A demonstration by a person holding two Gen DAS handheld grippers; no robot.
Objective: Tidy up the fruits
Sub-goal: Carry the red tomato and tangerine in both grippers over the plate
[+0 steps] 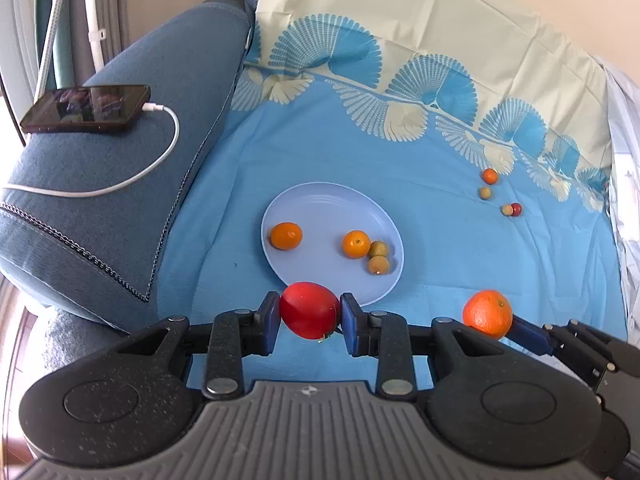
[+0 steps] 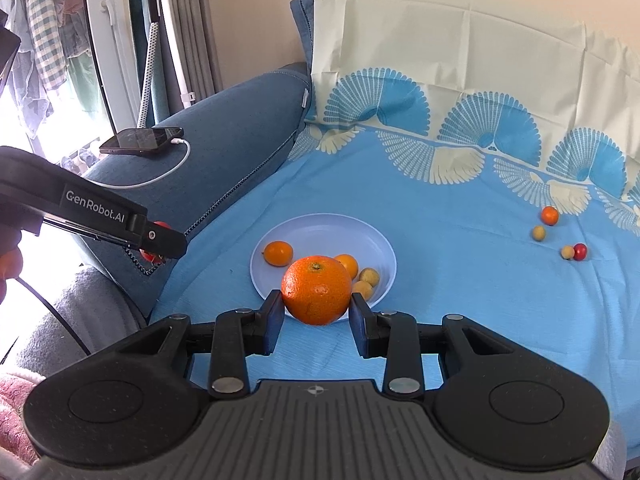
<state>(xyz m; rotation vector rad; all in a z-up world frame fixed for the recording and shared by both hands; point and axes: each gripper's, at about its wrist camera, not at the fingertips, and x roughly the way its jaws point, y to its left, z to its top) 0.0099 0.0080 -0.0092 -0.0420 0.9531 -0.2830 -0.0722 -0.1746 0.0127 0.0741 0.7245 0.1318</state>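
My left gripper [image 1: 310, 320] is shut on a red tomato [image 1: 309, 309], held just in front of the near rim of the pale blue plate [image 1: 320, 204]. My right gripper [image 2: 316, 316] is shut on a large orange [image 2: 316, 290], also held near the plate's [image 2: 320, 228] front rim; the orange also shows in the left wrist view [image 1: 487, 313]. The plate holds two small oranges [image 1: 286, 235] [image 1: 356, 244] and two yellow-green fruits [image 1: 378, 264]. Several small fruits [image 1: 490, 176] [image 1: 516, 209] lie loose on the blue cloth at the far right.
A blue sofa armrest [image 1: 120, 168] rises to the left, with a phone [image 1: 84, 108] and white charging cable on it. A patterned cream-and-blue cloth [image 1: 400, 80] covers the seat and back. The left gripper's body [image 2: 100, 212] crosses the left of the right wrist view.
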